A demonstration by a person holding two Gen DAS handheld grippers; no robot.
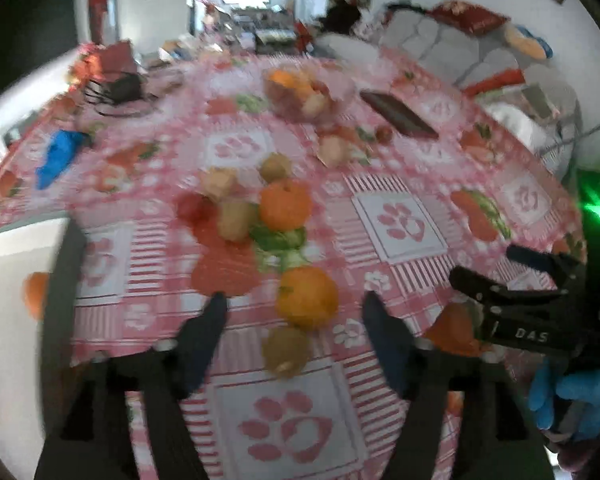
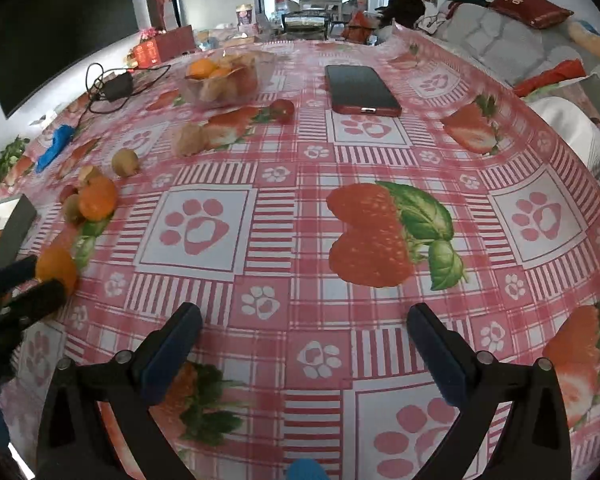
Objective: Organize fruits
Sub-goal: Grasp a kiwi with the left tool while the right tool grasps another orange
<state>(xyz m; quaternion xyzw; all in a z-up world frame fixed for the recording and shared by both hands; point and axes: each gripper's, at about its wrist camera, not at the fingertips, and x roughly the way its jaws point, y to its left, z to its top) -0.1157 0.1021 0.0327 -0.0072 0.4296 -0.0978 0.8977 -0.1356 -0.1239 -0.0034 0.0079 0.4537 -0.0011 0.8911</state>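
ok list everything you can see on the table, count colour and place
bowl: one, clear, far side, holding fruit
oranges: two loose, orange, near left hand-held gripper
brown fruits: several, tan, scattered around the oranges
tomato: one, red, beside the bowl
phone: one, dark with red edge, far right
charger: one, black, far left
box: one, white, left edge
left hand-held gripper: open, empty
right hand-held gripper: open, empty
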